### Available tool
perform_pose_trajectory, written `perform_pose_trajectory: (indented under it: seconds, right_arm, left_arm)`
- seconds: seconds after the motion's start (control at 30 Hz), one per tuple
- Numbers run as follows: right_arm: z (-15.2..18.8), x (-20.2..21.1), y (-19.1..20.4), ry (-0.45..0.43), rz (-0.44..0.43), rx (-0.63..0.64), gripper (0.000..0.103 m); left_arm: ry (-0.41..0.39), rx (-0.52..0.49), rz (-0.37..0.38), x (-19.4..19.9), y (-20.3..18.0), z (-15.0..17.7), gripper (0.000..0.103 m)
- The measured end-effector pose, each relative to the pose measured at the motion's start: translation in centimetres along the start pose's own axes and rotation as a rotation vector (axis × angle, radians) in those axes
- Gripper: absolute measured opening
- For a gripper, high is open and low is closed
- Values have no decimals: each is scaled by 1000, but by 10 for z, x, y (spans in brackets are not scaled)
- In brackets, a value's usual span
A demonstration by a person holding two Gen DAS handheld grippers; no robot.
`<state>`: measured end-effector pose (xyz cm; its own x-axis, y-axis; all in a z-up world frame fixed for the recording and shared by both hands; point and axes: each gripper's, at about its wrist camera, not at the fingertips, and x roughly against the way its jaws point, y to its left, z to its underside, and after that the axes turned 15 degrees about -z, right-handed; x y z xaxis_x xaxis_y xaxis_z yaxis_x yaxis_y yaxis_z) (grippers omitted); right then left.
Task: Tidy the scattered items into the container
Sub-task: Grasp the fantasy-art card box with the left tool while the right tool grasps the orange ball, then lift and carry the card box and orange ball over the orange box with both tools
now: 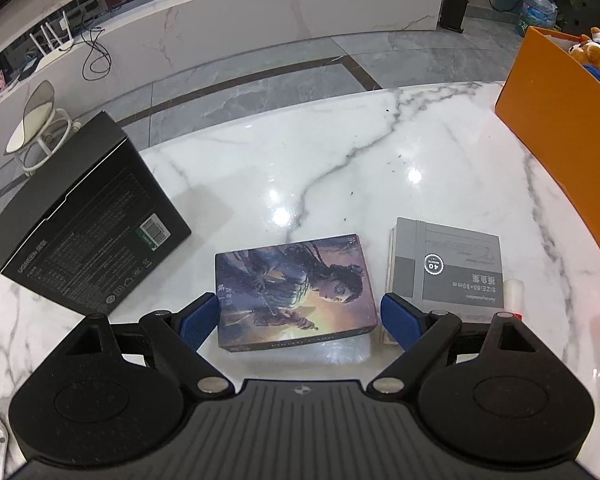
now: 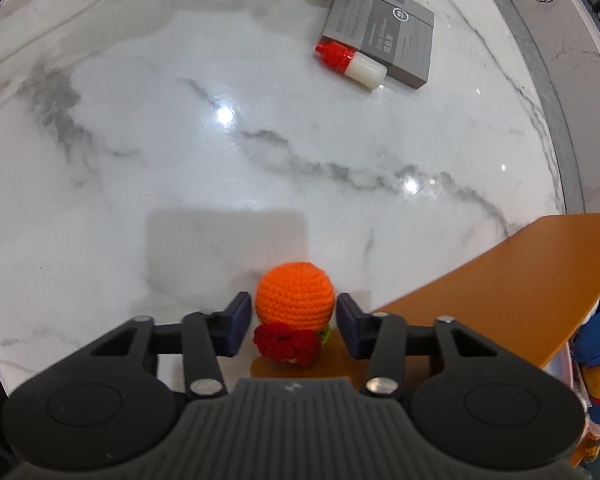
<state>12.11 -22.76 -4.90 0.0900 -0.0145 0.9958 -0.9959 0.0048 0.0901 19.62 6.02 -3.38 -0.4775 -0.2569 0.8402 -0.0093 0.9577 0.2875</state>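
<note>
The left gripper [image 1: 300,314] stands apart astride the picture box [image 1: 294,290] at twelve o'clock, long axis across the gap, while the right gripper [image 2: 292,320], also apart, flanks the orange ball [image 2: 295,294] near the orange container [image 2: 500,280] at three o'clock.

Table centre [image 2: 228,152] free; orange box wall [image 2: 500,280] blocks R side
</note>
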Motion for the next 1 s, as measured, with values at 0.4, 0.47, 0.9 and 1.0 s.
perform_pose_trajectory:
  seconds: [0.4,0.47,0.9,1.0]
  right_arm:
    - [1,2,-2,-20,-17,-16,44]
    - [0,2,-2,-21,-16,-17,43]
    - [-3,4,3,-16,-17,-23,43]
    - [-4,7,6,-17,-15,-18,43]
  left_arm:
    - [39,46,8,-19,1,3,103]
    - [38,50,13,-20,2,5,103]
    - [43,62,9,-14,13,12,103]
    - [36,55,3,-8,16,12,103]
